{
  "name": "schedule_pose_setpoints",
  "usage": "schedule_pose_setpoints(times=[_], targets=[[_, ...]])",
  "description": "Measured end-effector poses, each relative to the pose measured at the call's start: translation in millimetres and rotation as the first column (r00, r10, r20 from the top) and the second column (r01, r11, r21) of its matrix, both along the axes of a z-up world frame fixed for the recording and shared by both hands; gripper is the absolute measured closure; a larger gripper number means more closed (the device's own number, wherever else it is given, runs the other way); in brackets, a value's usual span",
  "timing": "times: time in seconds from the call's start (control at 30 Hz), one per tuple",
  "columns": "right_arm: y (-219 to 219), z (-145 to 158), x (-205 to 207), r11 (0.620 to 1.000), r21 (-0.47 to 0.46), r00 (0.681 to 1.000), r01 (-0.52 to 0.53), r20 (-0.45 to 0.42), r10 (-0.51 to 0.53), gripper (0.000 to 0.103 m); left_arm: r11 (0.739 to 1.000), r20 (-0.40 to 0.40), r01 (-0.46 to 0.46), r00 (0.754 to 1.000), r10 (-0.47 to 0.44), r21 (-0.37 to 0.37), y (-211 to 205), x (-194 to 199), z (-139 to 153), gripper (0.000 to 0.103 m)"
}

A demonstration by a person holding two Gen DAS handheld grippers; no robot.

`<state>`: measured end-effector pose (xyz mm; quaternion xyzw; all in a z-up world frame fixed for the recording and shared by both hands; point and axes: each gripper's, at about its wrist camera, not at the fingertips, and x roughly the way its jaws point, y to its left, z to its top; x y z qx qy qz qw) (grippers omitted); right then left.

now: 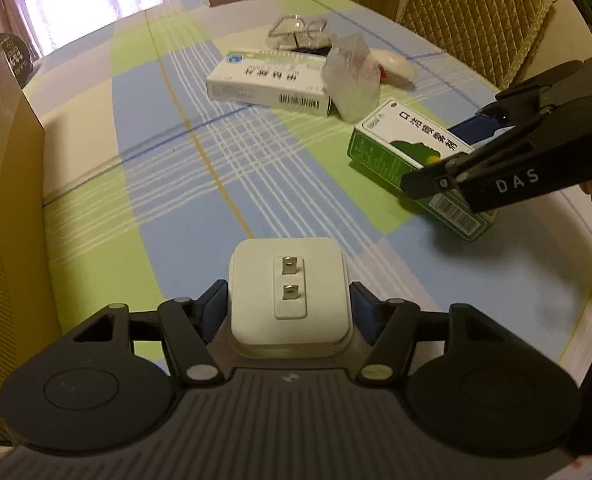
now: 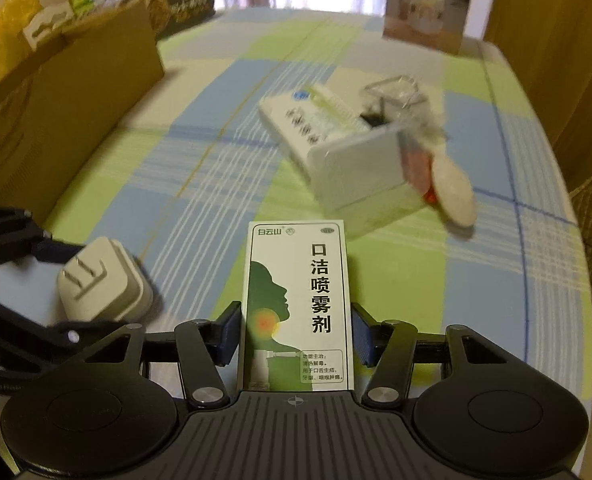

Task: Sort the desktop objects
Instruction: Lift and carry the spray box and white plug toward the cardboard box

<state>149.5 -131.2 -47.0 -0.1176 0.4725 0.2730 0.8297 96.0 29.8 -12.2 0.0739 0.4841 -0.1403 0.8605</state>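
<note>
Left tongs (image 1: 289, 300) clamped on white charger (image 1: 287, 296); right tongs (image 2: 296, 336) clamped on green spray box (image 2: 298, 304). Cardboard box (image 2: 67, 108) at 10 o'clock: likely drop site; carry level, release low.

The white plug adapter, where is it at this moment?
The white plug adapter sits between the fingers of the left gripper, prongs up, above the checked tablecloth; the right wrist view shows it left of the green spray box.

The right gripper (image 2: 296, 334) clamps a green-and-white spray box (image 2: 298, 304) between its fingers. Near left, the left gripper (image 2: 61, 286) holds a white plug adapter (image 2: 103, 288). Farther right on the checked tablecloth (image 2: 199, 184) lies a white medicine box (image 2: 316, 120); a cardboard box (image 2: 67, 112) stands far left.
</note>
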Motion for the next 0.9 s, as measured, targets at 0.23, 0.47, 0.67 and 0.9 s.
schedule_pose_setpoints(times=[0.23,0.47,0.67,0.9], targets=[[0,12,4,0.999,0.032,1.000,0.023,0.020,-0.024,0.051,0.999,0.030,-0.036,0.999,0.036,-0.019,7,6,16,0.043],[18,43,-1,0.996,0.089,0.997,0.002,0.082,-0.009,0.051,0.998,0.068,-0.059,0.996,0.059,-0.009,18,12,39,0.043],[31,64,2,0.990,0.143,0.992,0.014,0.122,-0.032,0.051,0.996,0.131,-0.083,0.988,0.085,-0.018,26,13,67,0.043],[36,74,7,0.985,0.171,0.989,0.025,0.141,-0.050,0.051,0.992,0.191,-0.122,0.974,0.126,-0.029,44,17,95,0.043]])
